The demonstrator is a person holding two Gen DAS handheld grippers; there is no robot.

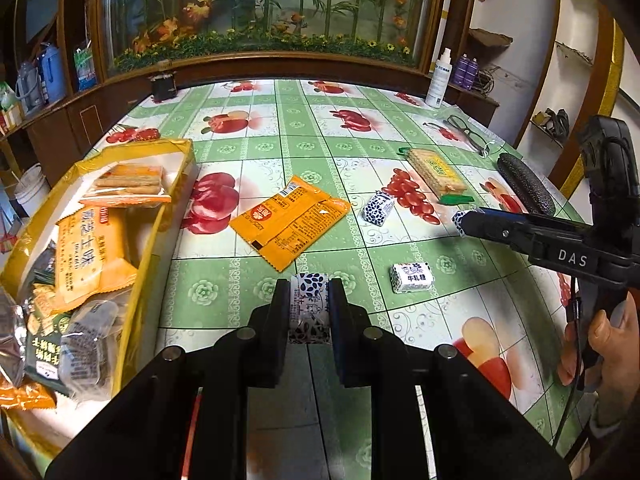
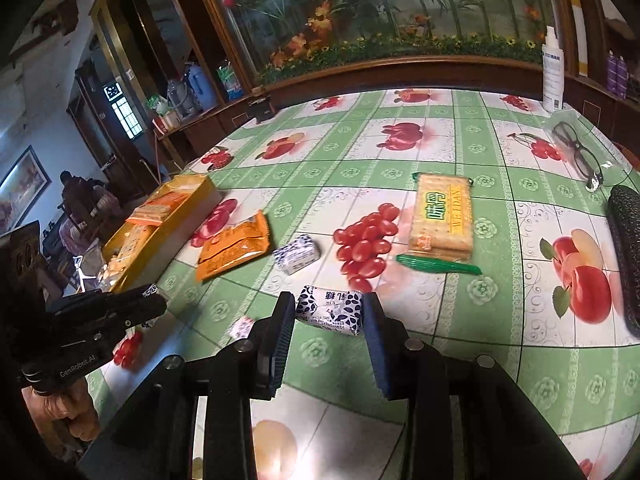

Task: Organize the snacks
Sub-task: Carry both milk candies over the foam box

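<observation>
A: Grippers first. What does each one hold?

B: The left gripper (image 1: 309, 304) is closed on a blue-and-white milk candy (image 1: 309, 300), both pads pressed against its sides, above the table (image 1: 420, 320). The right gripper (image 2: 328, 316) has a second milk candy (image 2: 330, 310) between its fingers. The fingers stand close on either side of the wrapper and seem to touch it, but I cannot tell whether they have clamped it.

A: And outward from the left tool?

B: At nine o'clock sits the yellow snack box (image 1: 176, 184), already part filled with cracker packs and dark wrapped biscuits. At twelve o'clock, just beyond the fingertips, an orange packet (image 1: 290, 224) lies flat on the cloth. At two o'clock, a loose candy (image 1: 412, 278) with its label up; farther out at one o'clock, another loose candy (image 1: 378, 208). Beyond that, a cracker sleeve (image 1: 436, 170) with green ends.

A: So how far along is the sorting?

B: Roughly midway, I judge. The box holds several packs, but the orange packet, the cracker sleeve and two candies lie on the table, and two more candies are between the grippers' fingers.

A: Anything that is not a snack?

B: Glasses (image 2: 578, 152) and a dark case (image 2: 626, 256) at the right tool's two o'clock.
</observation>
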